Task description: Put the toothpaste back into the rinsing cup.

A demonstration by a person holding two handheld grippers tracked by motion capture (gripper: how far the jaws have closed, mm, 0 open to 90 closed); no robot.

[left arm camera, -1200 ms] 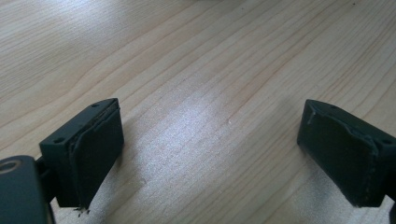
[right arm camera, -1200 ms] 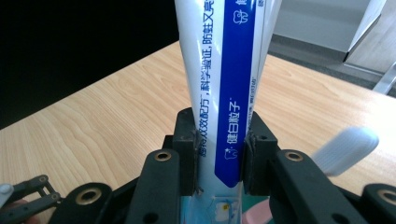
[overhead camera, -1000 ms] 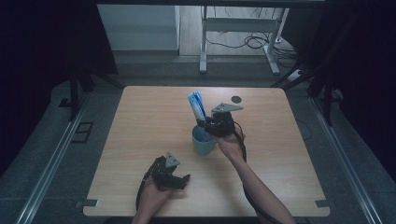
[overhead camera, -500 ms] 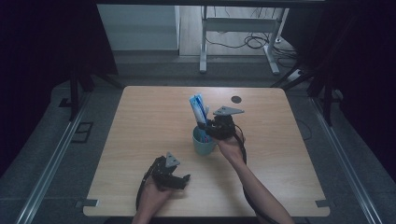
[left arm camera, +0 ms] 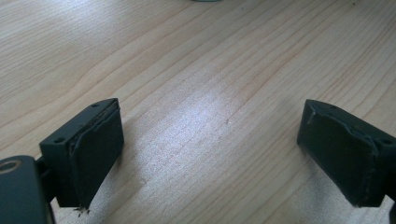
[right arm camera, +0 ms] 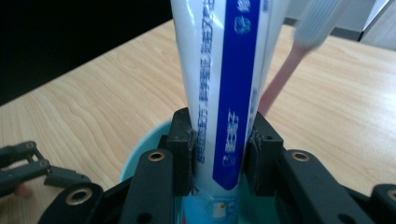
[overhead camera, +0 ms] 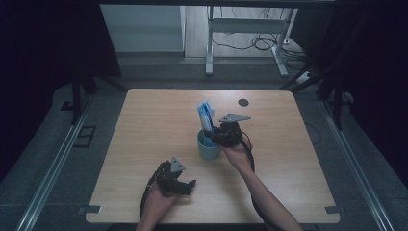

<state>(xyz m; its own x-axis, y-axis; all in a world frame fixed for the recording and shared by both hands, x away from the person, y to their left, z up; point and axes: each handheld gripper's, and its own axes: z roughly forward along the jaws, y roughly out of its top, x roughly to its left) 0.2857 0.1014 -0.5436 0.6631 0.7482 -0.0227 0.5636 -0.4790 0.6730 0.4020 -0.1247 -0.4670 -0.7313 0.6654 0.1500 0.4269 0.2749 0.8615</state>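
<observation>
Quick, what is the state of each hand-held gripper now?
Left hand-held gripper: open, holding nothing.
Right hand-held gripper: closed on the toothpaste tube, over the cup.

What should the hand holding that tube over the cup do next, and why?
Probably open the right gripper and let go: the toothpaste tube already stands with its lower end inside the cup, beside a pink toothbrush. The left gripper rests open on the table.

The left hand-held gripper [overhead camera: 185, 185] rests low with jaws wide apart; the right hand-held gripper [overhead camera: 215, 136], arm extended, is clamped.
</observation>
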